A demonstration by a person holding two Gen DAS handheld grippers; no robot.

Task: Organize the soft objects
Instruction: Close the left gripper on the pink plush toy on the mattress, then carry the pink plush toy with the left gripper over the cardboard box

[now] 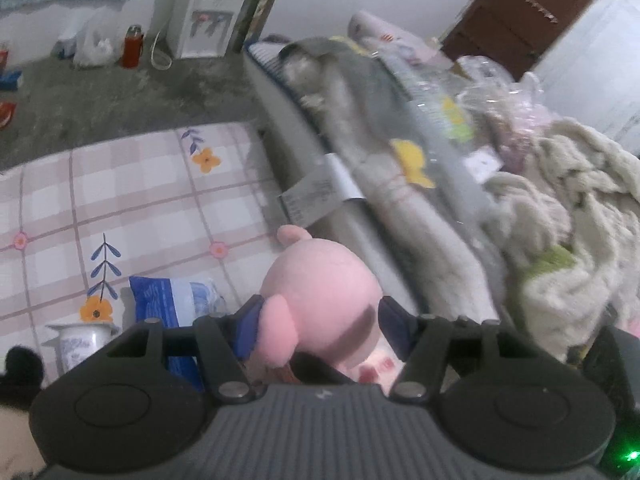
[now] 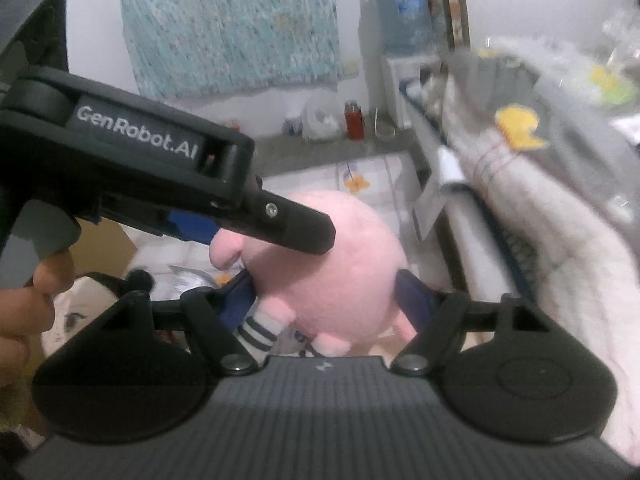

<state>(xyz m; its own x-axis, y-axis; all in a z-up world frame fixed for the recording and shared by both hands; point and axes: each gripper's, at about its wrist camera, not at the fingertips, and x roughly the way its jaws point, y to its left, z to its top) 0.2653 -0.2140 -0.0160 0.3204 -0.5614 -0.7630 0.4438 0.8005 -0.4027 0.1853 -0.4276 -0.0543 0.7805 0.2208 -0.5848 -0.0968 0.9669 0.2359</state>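
A round pink plush toy (image 1: 320, 280) is gripped by both claws at once. In the left wrist view it sits between the blue-padded fingers (image 1: 250, 330) of the left claw (image 1: 322, 330), which press into its sides, clamped on it. In the right wrist view the same plush (image 2: 344, 264) fills the gap of the right claw (image 2: 328, 302), whose pads also squeeze it from both sides; a small striped sock-like leg (image 2: 258, 332) hangs down at its lower left. The left claw (image 2: 280, 228) reaches in from the upper left of that view, its black finger lying across the top of the plush, with the person's hand (image 2: 24, 308) on its handle.

Below the plush lies a pink checked floor mat (image 1: 120, 208) with printed flowers, carrying a blue packet (image 1: 172, 300) and a small white cup (image 1: 82, 344). Just right of the plush runs the edge of a bed (image 1: 360, 216), piled with a cream fuzzy blanket (image 1: 560, 220) and clear plastic wrapping (image 1: 484, 76). Beyond the mat is bare grey concrete floor (image 1: 120, 92), with a white water dispenser (image 1: 204, 24), a red flask (image 1: 132, 46) and a white plastic bag (image 1: 96, 50) along the far wall. A teal patterned cloth (image 2: 228, 24) hangs on that wall, and a brown door (image 1: 520, 20) stands past the bed.
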